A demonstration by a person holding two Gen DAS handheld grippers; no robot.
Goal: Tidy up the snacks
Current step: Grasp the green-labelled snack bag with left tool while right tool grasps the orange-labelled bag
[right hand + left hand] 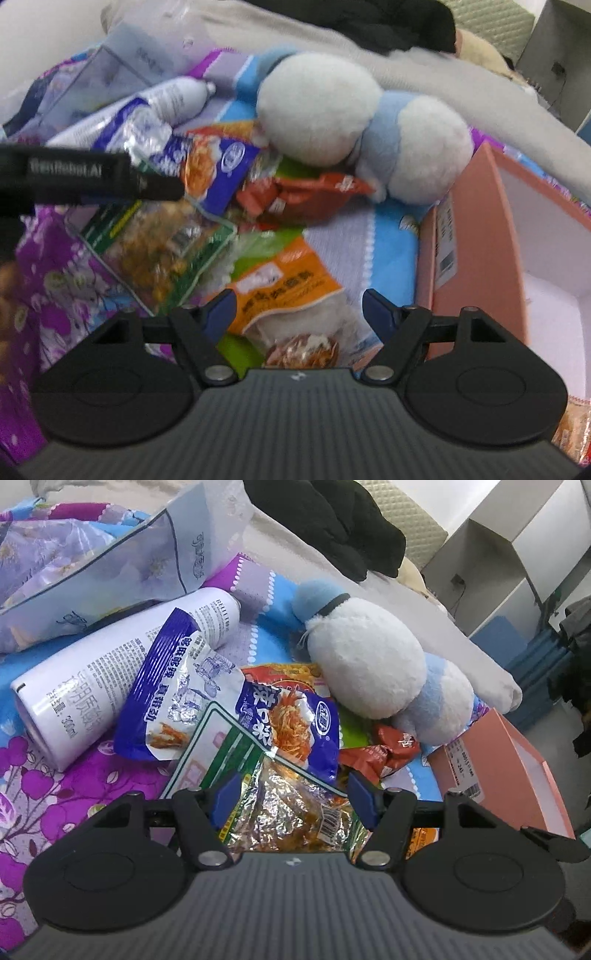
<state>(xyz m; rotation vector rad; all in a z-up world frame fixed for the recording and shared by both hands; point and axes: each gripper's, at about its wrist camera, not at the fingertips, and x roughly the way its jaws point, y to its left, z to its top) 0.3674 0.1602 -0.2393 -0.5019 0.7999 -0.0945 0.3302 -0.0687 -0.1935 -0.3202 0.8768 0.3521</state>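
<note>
Now my right tongs [299,314] gape over orange snack pack [284,284] beside pink box [476,236]; left tongs [291,794] gape astride green foil pack [291,805]. Pinch pack edges squarely.

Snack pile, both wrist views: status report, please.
Left gripper open astride green foil packet. Right gripper open over orange packet. Pink box empty as far as seen. Plush toy lies on the red packets.
</note>
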